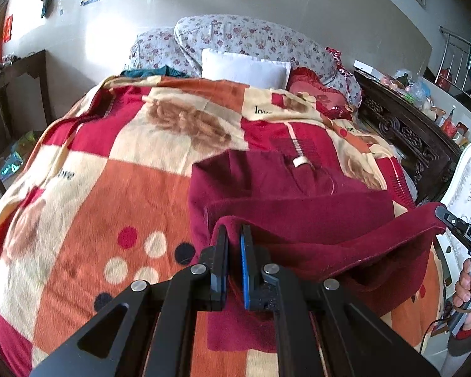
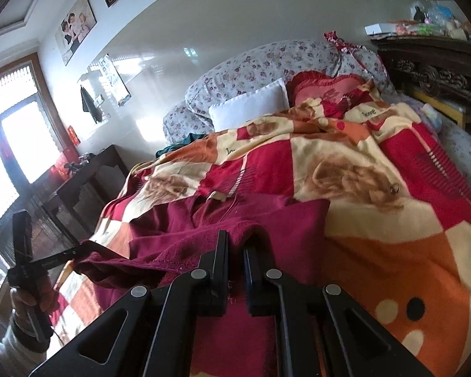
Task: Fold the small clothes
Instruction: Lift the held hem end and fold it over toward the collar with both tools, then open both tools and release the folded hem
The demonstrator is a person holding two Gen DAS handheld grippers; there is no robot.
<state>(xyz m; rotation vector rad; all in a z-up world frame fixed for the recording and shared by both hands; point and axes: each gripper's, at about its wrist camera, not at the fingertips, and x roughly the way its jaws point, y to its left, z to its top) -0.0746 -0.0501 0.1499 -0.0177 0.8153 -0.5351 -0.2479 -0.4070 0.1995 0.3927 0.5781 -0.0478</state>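
Note:
A dark red fleece garment (image 1: 292, 201) lies on a patterned blanket (image 1: 110, 169) on a bed. A white tag (image 1: 299, 161) shows near its collar. My left gripper (image 1: 234, 231) is shut on the garment's near hem at one corner and lifts it. My right gripper (image 2: 235, 238) is shut on the other corner of the same hem (image 2: 248, 224). The hem hangs stretched between them above the bed. In the left wrist view the right gripper (image 1: 439, 216) shows at the right edge. In the right wrist view the left gripper (image 2: 75, 253) shows at the lower left, and the garment (image 2: 267, 216) spreads ahead.
A white pillow (image 1: 245, 69), a floral bolster (image 1: 251, 39) and a red heart cushion (image 1: 311, 91) lie at the head of the bed. A carved dark cabinet (image 1: 408, 135) with clutter stands at the right. A dark side table (image 2: 88, 172) stands left of the bed.

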